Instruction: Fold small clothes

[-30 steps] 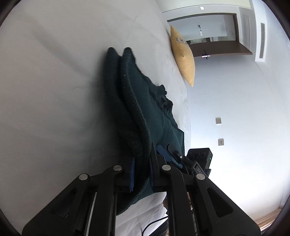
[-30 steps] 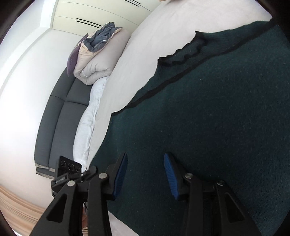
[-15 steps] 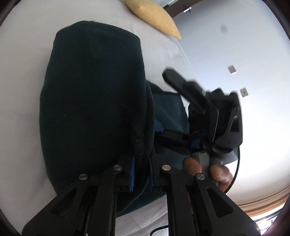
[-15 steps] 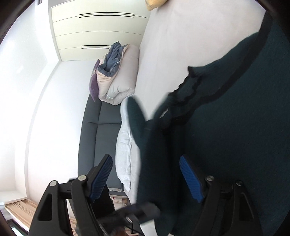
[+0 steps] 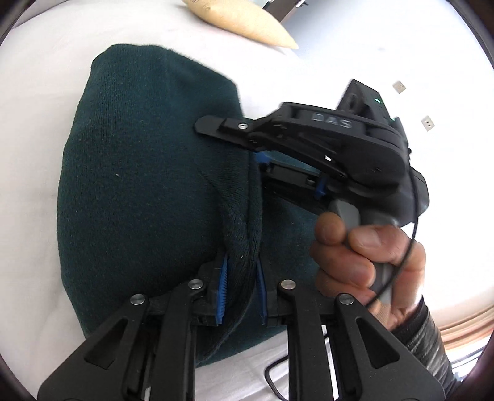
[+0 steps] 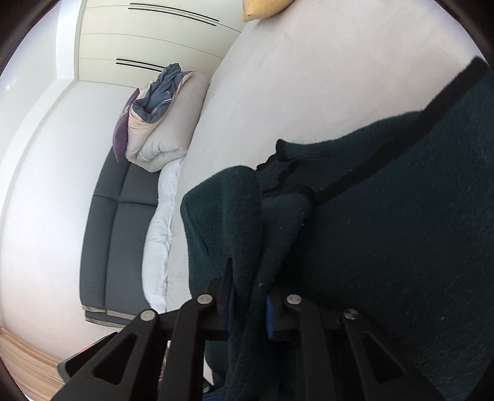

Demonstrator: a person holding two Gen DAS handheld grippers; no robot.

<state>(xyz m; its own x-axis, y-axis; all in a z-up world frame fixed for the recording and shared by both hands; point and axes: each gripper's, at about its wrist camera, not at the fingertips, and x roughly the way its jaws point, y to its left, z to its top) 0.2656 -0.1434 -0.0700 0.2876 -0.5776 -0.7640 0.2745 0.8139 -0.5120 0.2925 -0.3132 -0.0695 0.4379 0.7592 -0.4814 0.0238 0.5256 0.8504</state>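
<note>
A dark green knit sweater (image 5: 139,185) lies partly folded over on the white bed (image 5: 31,123). My left gripper (image 5: 241,290) has a thick folded edge of it between its blue pads, which press on the knit while the jaws are opening slightly. A hand (image 5: 364,253) holds the right gripper's black housing (image 5: 355,148) just beyond, its fingers reaching into the same fold. In the right wrist view the right gripper (image 6: 250,311) is closing on a bunched edge of the sweater (image 6: 401,231), with the knit filling the gap between its pads.
A yellow pillow (image 5: 244,21) lies at the far end of the bed. Beside the mattress (image 6: 308,77) are a folded duvet (image 6: 160,129) and a grey sofa (image 6: 120,222). A black cable (image 5: 278,370) trails on the sheet near my left gripper.
My left gripper carried the sweater's fold across to the right gripper and rolled. The right jaws widened, then closed on the edge brought to them.
</note>
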